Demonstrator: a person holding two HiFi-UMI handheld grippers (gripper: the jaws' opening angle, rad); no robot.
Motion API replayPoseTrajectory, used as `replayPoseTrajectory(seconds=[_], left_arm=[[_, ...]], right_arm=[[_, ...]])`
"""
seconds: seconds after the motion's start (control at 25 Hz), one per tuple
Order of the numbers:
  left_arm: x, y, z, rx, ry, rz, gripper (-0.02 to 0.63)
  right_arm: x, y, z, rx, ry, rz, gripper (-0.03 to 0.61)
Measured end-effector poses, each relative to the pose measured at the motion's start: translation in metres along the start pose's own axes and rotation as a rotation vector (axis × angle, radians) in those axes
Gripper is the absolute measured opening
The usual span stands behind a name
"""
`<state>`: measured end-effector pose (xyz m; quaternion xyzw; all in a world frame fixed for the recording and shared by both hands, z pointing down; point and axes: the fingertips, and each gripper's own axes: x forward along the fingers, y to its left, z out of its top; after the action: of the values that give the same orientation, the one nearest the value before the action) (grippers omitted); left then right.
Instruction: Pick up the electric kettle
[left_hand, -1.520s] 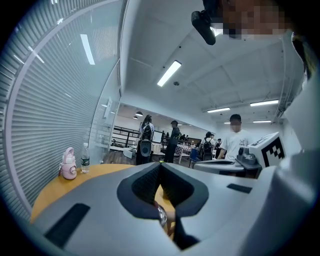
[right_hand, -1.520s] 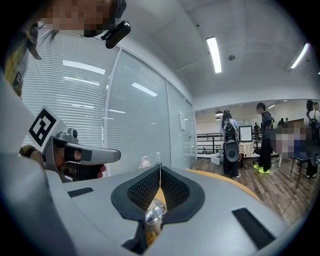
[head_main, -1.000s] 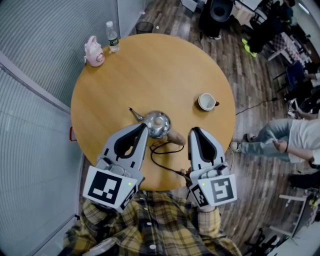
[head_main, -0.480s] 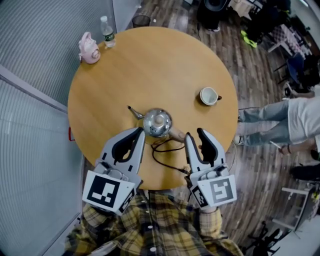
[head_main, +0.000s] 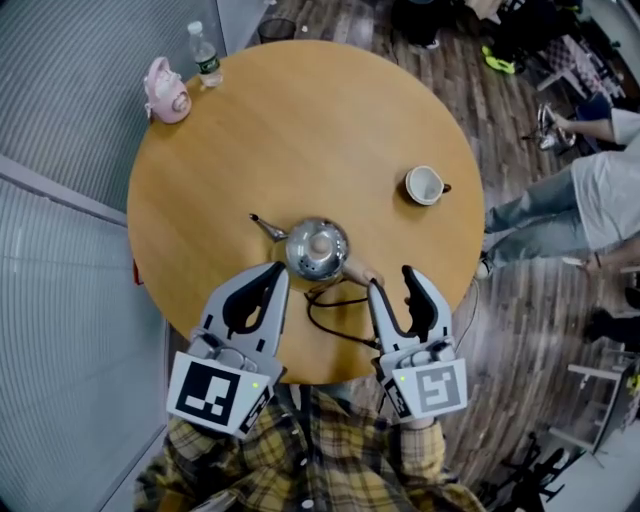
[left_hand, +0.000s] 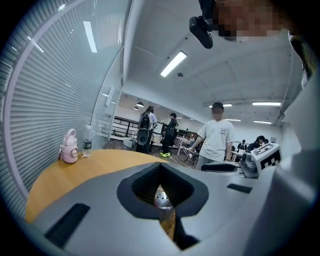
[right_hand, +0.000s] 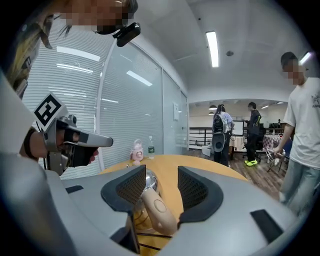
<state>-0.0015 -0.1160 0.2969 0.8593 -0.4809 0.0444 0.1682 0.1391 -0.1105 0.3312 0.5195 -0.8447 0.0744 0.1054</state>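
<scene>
The silver electric kettle (head_main: 317, 248) stands near the front of the round wooden table (head_main: 300, 130), spout to the left, beige handle (head_main: 357, 272) toward me. My right gripper (head_main: 393, 283) is just behind the handle with its jaws opening. In the right gripper view the handle (right_hand: 155, 207) lies between the pads of the right gripper (right_hand: 161, 182), and the pads are not pressing on it. My left gripper (head_main: 277, 273) sits to the kettle's near left, shut and empty. Through the gap in the left gripper (left_hand: 161, 170), a sliver of the kettle (left_hand: 161, 199) shows.
A black cable (head_main: 335, 312) loops on the table between the grippers. A white cup (head_main: 425, 185) stands at the right. A pink bottle (head_main: 163, 90) and a water bottle (head_main: 205, 60) stand at the far left edge. People stand on the floor to the right.
The right gripper's jaws have gone from shut to open, now either side of the kettle's handle. Both grippers have sunk toward the table.
</scene>
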Motion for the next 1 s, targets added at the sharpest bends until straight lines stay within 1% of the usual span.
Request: replayPoseTrajectory(seconds=[0.16, 0.4, 0.6, 0.72, 1.0], left_arm=[[0.004, 0.009, -0.011, -0.011, 0.011, 0.008, 0.002], [0.01, 0.022, -0.032, -0.028, 0.039, 0.029, 0.002], [0.015, 0.029, -0.048, -0.038, 0.064, 0.034, 0.002], [0.015, 0.032, -0.057, -0.039, 0.074, 0.032, 0.002], [0.016, 0.045, -0.079, -0.057, 0.106, 0.045, 0.002]], right_arm=[[0.003, -0.003, -0.023, 0.007, 0.036, -0.017, 0.216], [0.007, -0.005, -0.052, 0.007, 0.046, -0.032, 0.244], [0.01, -0.005, -0.079, -0.004, 0.069, -0.064, 0.247], [0.013, -0.007, -0.095, 0.011, 0.083, -0.09, 0.247], [0.019, -0.016, -0.117, 0.016, 0.094, -0.144, 0.247]])
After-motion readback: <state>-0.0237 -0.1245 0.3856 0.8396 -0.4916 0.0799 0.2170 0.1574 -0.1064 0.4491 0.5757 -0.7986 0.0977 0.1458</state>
